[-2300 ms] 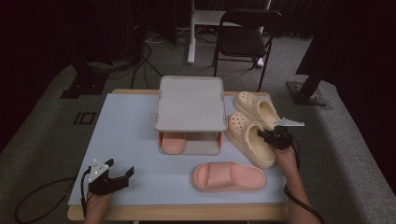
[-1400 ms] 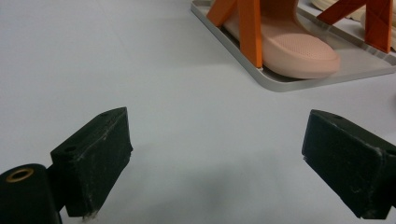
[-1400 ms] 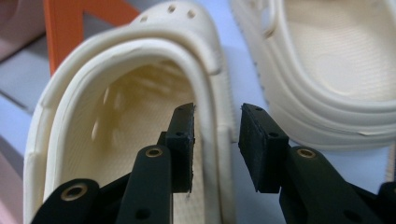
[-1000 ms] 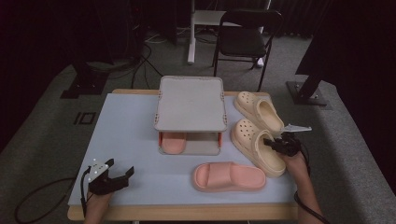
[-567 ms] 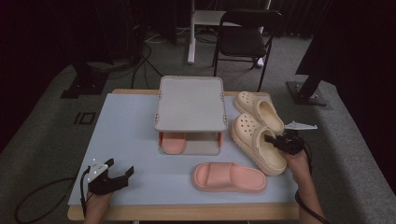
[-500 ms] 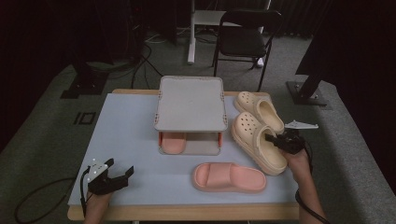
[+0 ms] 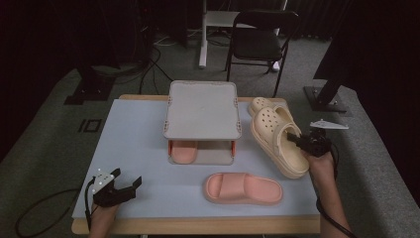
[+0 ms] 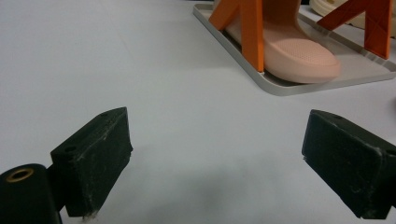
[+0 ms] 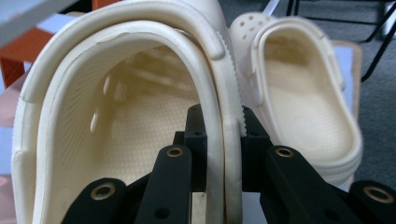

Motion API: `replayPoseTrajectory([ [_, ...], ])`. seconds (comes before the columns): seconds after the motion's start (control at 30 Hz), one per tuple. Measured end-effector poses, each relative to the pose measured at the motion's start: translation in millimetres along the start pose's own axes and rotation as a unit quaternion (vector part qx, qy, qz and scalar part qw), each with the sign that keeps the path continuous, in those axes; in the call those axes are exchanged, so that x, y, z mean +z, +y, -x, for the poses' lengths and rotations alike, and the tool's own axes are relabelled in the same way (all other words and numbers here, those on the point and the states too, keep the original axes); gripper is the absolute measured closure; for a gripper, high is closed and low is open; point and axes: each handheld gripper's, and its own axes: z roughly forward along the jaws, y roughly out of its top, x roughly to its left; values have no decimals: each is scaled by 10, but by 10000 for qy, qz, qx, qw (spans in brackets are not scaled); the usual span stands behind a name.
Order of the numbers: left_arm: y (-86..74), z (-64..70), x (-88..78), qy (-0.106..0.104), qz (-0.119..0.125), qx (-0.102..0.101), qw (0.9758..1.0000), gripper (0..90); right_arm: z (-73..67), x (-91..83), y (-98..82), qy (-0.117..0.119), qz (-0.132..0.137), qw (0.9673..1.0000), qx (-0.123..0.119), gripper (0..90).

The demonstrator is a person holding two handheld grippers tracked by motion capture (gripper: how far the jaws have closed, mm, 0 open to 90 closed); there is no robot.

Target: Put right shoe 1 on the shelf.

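Tongs first, taken from the left: the left gripper (image 7: 122, 187) sits low at the near left corner of the table (image 7: 133, 144), its jaws spread wide with nothing between them, as the left gripper view shows bare tabletop between the two black pads (image 8: 95, 154). It points toward the grey two-tier rack (image 7: 202, 110) in the middle, under whose top shelf one pink slide (image 7: 184, 150) rests on the bottom tray. In front of the rack, near the table's front edge, lies a second pink slide (image 7: 243, 188), its long axis running across the table, left to right.

Further right, the right gripper (image 7: 297, 141) is pinched on the side wall of the nearer cream clog (image 7: 275, 141); in the right gripper view the pads press on the clog's rim and strap (image 9: 224, 116) from inside and outside. This clog lies to the right of the rack, its long axis running away from the person, toe toward the far edge and heel toward the front. The other cream clog (image 7: 261, 104) lies just behind it, toward the far right corner.

What the coming move seems to turn on is that the rack lies to the left of the held clog, and the right hand is far nearer to it than the left. The clog's length would probably need to stay aligned with the shelf's depth as it is carried over.
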Motion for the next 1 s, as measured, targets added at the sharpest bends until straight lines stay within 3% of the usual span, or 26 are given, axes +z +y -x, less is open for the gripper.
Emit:
replayPoseTrajectory([
  [0.47,4,-1,1,2,33,38,10000,82,-88,-162,356,-279,297,9988,268,779],
  [0.77,4,7,-5,-23,61,43,10000,81,-202,-187,547,-253,456,9979,379,779],
  [1.0,-3,6,-7,-32,64,49,10000,82,-357,-165,707,-203,585,9977,293,778],
])
